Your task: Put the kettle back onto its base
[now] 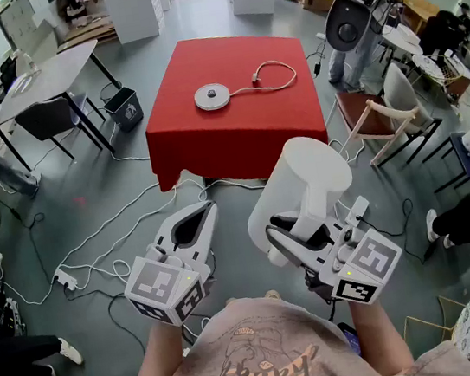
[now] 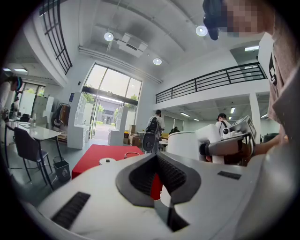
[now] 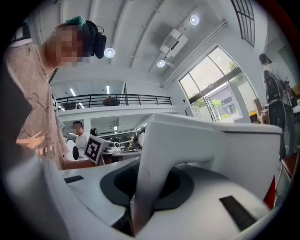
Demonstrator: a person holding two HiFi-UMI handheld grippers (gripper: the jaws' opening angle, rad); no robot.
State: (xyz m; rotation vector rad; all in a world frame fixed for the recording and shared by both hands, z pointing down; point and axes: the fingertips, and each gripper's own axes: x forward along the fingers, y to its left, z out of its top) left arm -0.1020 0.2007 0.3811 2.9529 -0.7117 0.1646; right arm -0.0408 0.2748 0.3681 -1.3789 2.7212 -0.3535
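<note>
A white kettle hangs in the air short of the red table, held by its handle. My right gripper is shut on that handle. The round white base lies on the table's far half, its cord looping off to the right. My left gripper is beside the kettle on the left, jaws together, nothing in them. In the left gripper view the base shows far ahead on the table, and the kettle is at the right.
The red table stands on a grey floor crossed by white cables. A bin and a white desk lie to the left. A chair and a person with a backpack are to the right.
</note>
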